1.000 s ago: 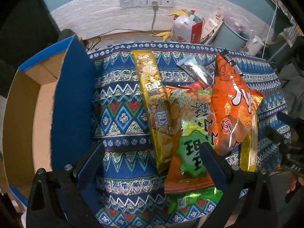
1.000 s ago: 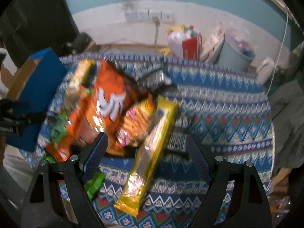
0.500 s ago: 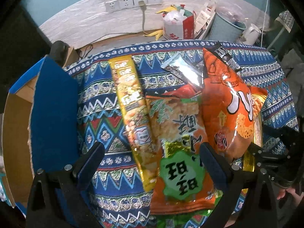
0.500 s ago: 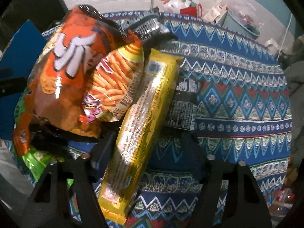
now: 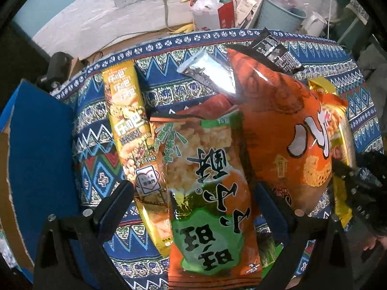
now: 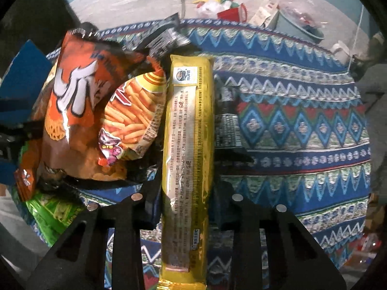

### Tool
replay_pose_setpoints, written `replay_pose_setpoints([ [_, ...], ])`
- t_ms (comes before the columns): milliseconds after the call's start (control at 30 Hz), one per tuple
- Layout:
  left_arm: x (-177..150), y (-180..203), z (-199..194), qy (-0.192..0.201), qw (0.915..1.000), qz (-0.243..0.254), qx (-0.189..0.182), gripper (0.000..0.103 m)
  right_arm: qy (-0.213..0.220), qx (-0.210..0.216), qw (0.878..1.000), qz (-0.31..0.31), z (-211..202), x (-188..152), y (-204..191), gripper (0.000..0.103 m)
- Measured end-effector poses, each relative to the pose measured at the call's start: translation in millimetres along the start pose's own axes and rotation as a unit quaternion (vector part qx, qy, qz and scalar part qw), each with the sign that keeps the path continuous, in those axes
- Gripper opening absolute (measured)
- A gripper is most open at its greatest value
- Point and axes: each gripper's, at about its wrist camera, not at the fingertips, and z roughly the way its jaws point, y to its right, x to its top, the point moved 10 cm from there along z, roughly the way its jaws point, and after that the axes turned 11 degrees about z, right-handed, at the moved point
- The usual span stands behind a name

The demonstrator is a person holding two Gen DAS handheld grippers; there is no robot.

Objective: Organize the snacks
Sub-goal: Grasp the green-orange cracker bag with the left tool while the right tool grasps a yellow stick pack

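Observation:
A pile of snack bags lies on a patterned cloth table (image 5: pixel 169 91). In the left wrist view my left gripper (image 5: pixel 193 203) is open, its fingers on either side of an orange-and-green rice cracker bag (image 5: pixel 208 193). A long yellow pack (image 5: pixel 128 125) lies to its left and a big orange bag (image 5: pixel 285 130) to its right. In the right wrist view my right gripper (image 6: pixel 186 193) is shut on a long yellow snack tube (image 6: pixel 188 145) that lies on the cloth. The big orange bag (image 6: pixel 70 111) and an orange stick-snack bag (image 6: pixel 130 116) lie just left of it.
A blue cardboard box (image 5: pixel 36 159) stands open at the table's left edge. Black foil packets (image 6: pixel 227 125) lie under and behind the yellow tube. Bare cloth (image 6: pixel 302 125) spreads to the right. A bin, bags and wall sockets sit behind the table.
Both grippers moved forward and down to the pile. The right gripper's fingers narrowed from wide open to shut on the yellow tube. The left gripper stayed open and now straddles the rice cracker bag.

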Motion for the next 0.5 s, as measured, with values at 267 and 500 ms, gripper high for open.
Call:
replay_pose_setpoints([
  [267,-7,-6,-7,0.019,0.9996,0.019,0.001,0.038,0.039,-0.01,0.999,-0.003,-31,19,-5,0.032],
  [500,-5,-18,-37,0.056,0.9983,0.011,-0.002,0.035,0.078,-0.013,0.997,-0.002,-60,36,-8,0.031],
])
